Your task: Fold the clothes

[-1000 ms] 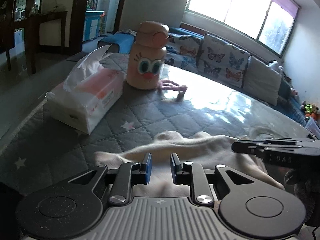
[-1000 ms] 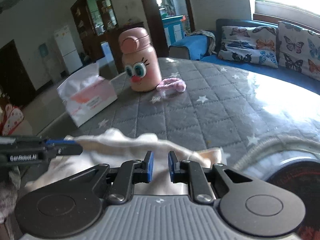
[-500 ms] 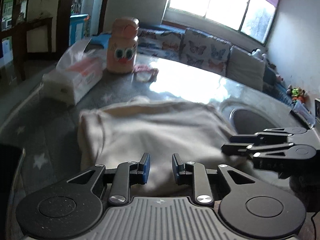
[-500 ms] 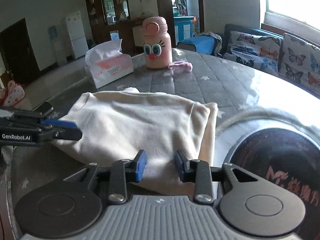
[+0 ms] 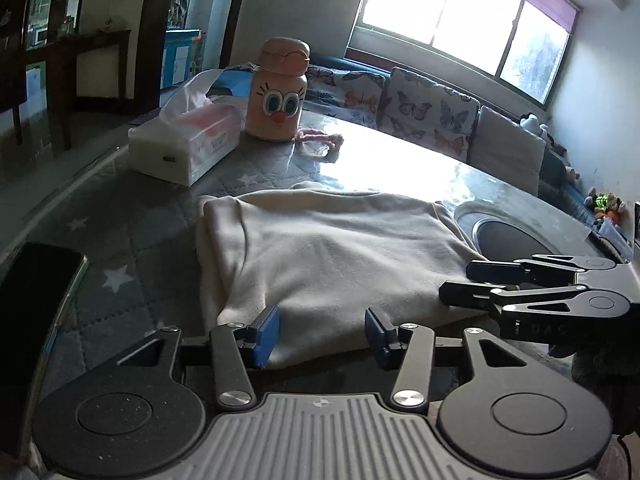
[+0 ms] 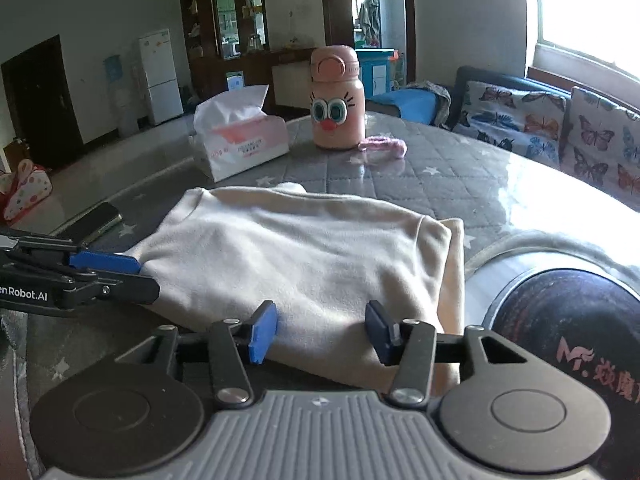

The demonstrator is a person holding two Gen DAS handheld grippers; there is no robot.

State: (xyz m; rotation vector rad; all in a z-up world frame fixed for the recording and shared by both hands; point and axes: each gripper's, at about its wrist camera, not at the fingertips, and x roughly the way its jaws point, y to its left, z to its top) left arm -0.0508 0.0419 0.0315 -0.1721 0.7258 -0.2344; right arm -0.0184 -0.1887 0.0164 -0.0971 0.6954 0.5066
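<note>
A cream garment (image 5: 328, 256) lies folded into a flat rectangle on the grey quilted table cover; it also shows in the right wrist view (image 6: 304, 260). My left gripper (image 5: 322, 334) is open and empty at the garment's near edge, left part. My right gripper (image 6: 322, 330) is open and empty at the near edge, right part. Each gripper shows from the side in the other's view: the right one (image 5: 472, 284) and the left one (image 6: 132, 276).
A tissue box (image 5: 184, 144), a pink cartoon-face bottle (image 5: 280, 92) and a small pink item (image 5: 320, 138) stand at the table's far side. A black phone (image 5: 36, 292) lies at the left. A dark round inset (image 6: 568, 320) sits at the right.
Both grippers were closed on the garment's edge, carried it toward the near side, laid it flat, then opened and let go. Both have drawn back a little.
</note>
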